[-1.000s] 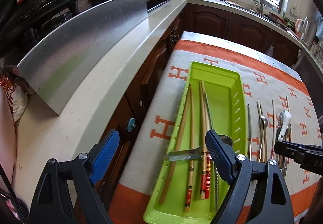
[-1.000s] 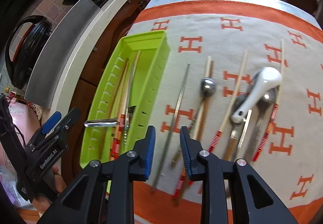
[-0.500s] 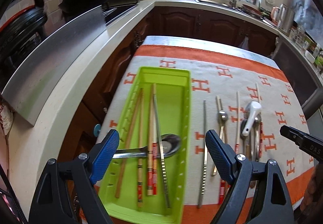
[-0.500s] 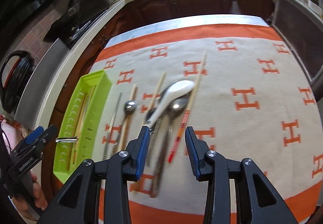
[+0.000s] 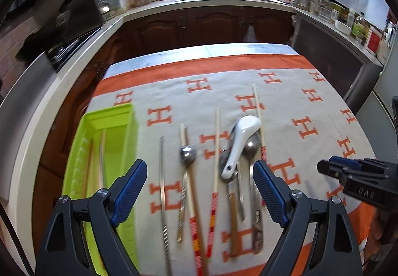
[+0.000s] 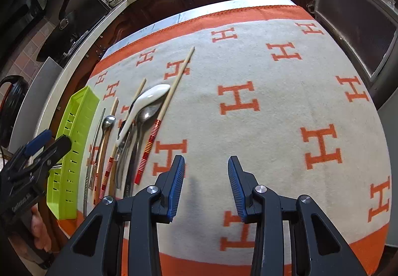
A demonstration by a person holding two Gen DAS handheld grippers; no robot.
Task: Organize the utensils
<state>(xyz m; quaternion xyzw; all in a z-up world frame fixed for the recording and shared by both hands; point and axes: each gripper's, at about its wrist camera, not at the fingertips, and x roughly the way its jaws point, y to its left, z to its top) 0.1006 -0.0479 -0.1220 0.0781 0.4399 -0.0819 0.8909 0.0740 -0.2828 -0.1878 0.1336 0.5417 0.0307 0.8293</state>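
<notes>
A lime green utensil tray [image 5: 113,126] [image 6: 74,126] lies at the left edge of the table and holds several chopsticks. Loose utensils lie in a row on the cloth: a metal chopstick [image 5: 162,176], a steel spoon [image 5: 187,154] [image 6: 108,121], wooden chopsticks with red bands [image 5: 216,151] [image 6: 159,116], a white ceramic spoon [image 5: 240,136] [image 6: 146,100] over other steel spoons [image 5: 251,149]. My left gripper [image 5: 199,184] is open and empty, above the loose utensils. My right gripper [image 6: 206,181] is open and empty over bare cloth, right of the utensils.
The table carries a white cloth with orange H marks and an orange border [image 6: 248,99]. A light countertop [image 5: 37,106] runs along the left with a steel panel. Dark wooden cabinets [image 5: 199,27] and a sink stand behind. My right gripper shows at the right of the left wrist view [image 5: 358,176].
My left gripper has swung right from over the green tray to over the loose utensils. My right gripper has moved right off the utensils onto bare cloth and has opened wider.
</notes>
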